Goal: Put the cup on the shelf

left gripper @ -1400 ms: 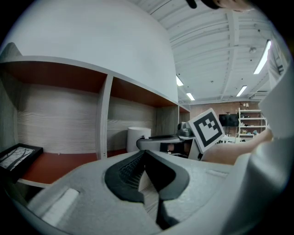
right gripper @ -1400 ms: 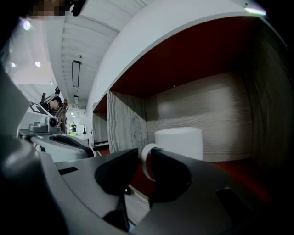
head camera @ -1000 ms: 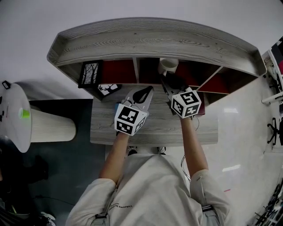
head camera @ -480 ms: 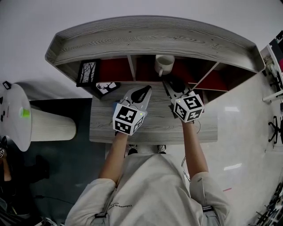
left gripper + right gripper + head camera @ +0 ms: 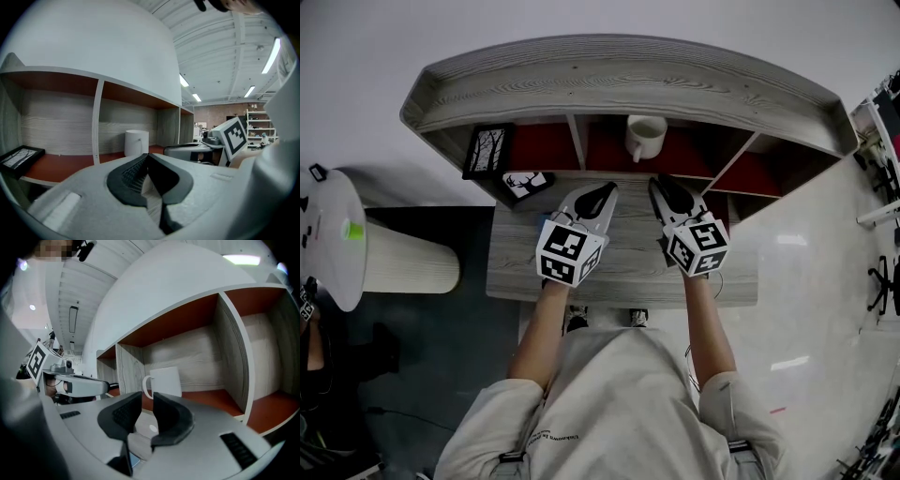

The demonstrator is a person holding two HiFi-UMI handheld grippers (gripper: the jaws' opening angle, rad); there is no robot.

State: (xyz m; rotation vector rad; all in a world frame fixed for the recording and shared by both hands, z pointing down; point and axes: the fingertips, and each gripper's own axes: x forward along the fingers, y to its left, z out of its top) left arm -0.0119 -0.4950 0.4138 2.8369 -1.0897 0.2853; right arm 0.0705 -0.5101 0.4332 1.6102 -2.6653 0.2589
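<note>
White handled cup (image 5: 645, 137) stands in the middle bay of the grey wooden shelf (image 5: 619, 84), straight beyond your right tongs (image 5: 668, 189), seemingly slightly parted, empty; left tongs (image 5: 602, 194) closed.

White cup (image 5: 645, 137) — upright, handle left — in the shelf (image 5: 619, 84) (middle, red-floored bay).

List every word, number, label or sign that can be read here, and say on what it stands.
Nothing can be read for certain.
Shirt: one line of small print, too blurred to read.
Cubes on the left gripper and right gripper: square marker patterns only, no letters.
Cup: plain white, no print.
</note>
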